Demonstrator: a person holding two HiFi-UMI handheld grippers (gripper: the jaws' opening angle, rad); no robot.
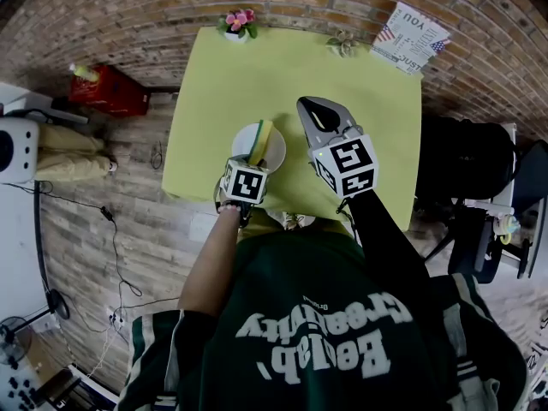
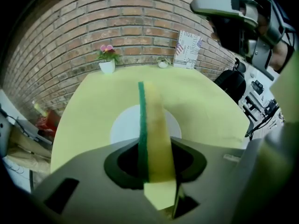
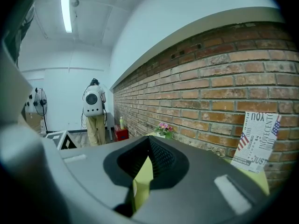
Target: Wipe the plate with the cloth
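– Brick wall (image 1: 128, 7) at the back, yellow-green table (image 1: 257, 75) against it. Arms?

– Left forearm (image 1: 210, 264) bare, reaching forward low; left gripper (image 1: 255, 157) at the near table edge, over the white plate (image 1: 276, 151). Right arm in a dark sleeve (image 1: 385, 238), held higher, right gripper (image 1: 318, 110) pointing at the wall.

– Jaws?

– Left pair clamped on a yellow sponge (image 2: 156, 125) with a green scouring face, standing on edge above the plate's middle. Right pair meet at the tips, nothing between them.

– Unclear?

– Cannot tell whether the sponge touches the plate. Gripper and sponge cover the plate's near part. In the right gripper view its own body blocks the table; only a sliver shows.
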